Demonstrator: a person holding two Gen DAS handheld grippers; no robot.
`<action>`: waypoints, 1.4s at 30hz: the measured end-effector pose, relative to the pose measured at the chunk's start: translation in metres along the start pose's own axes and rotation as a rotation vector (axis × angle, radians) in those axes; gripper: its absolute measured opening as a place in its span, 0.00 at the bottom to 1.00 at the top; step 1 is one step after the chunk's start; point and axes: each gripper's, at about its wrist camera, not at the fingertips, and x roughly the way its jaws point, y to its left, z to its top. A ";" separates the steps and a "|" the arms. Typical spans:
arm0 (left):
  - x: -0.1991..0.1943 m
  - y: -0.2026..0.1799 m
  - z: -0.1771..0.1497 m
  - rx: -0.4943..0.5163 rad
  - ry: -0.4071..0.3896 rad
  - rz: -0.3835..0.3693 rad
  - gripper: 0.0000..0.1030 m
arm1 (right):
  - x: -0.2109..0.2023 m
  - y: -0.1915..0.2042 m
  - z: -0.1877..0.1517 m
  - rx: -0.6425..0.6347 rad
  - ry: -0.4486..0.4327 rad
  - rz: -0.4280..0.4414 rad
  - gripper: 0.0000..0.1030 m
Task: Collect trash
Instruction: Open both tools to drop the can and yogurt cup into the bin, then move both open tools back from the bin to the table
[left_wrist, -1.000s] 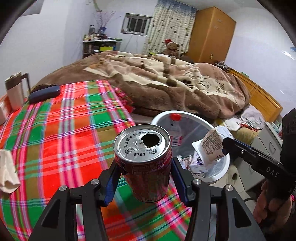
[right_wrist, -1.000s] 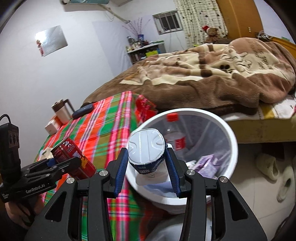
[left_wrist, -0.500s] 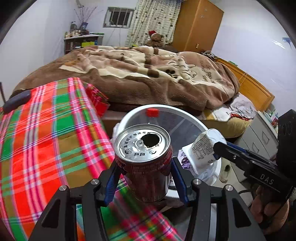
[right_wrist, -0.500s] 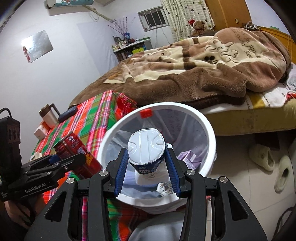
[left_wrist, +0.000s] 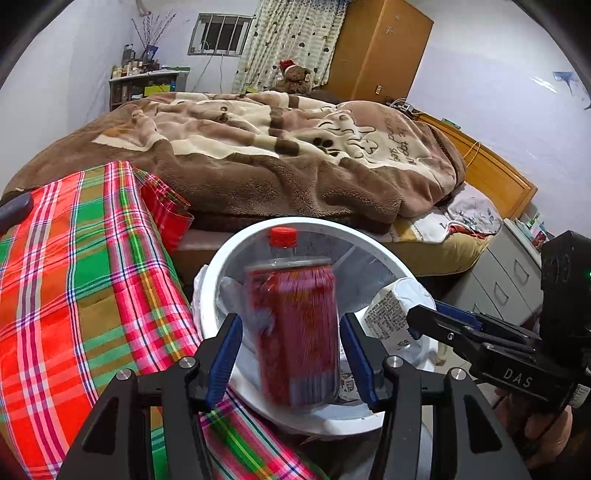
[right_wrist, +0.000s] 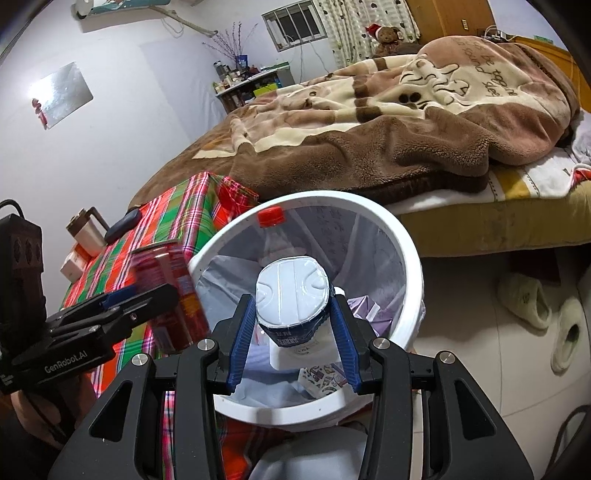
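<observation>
Left wrist view: left gripper (left_wrist: 291, 354) at bottom centre, blue-padded fingers (left_wrist: 223, 360) spread apart. The red aluminium drink can (left_wrist: 295, 332) sits between them, motion-blurred, with a visible gap to each pad; it is released, not clamped. The can overlaps the near rim of the round white plastic trash bin (left_wrist: 373, 254) at centre frame. Whether it touches the rim cannot be told.

Inside the bin: a clear plastic bottle with red cap (left_wrist: 282, 236) leaning against the far wall, plus paper scraps lower down.

Right wrist view: right gripper (right_wrist: 293, 332) at bottom centre, clenched on a white foil-lidded plastic cup (right_wrist: 291, 291), pads pressing both sides. The cup is held over the bin's opening, lid facing the camera. In the left view the same cup appears at right of centre, printed label showing, over the bin's right rim.

A red-green plaid tablecloth (left_wrist: 74, 277) fills the left of the left view, just beside the bin. A brown and cream fleece blanket (left_wrist: 277, 155) covers the bed across the upper middle. A pair of white slippers (right_wrist: 543, 314) lies on the floor at right in the right view.
</observation>
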 end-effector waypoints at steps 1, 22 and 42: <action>0.000 0.001 0.000 -0.003 -0.001 0.003 0.54 | 0.000 0.000 0.000 -0.002 -0.003 0.001 0.47; -0.057 0.033 -0.035 -0.082 -0.043 0.083 0.54 | -0.014 0.033 -0.006 -0.080 -0.011 0.064 0.59; -0.119 0.088 -0.084 -0.207 -0.081 0.188 0.54 | -0.013 0.100 -0.028 -0.213 0.034 0.114 0.59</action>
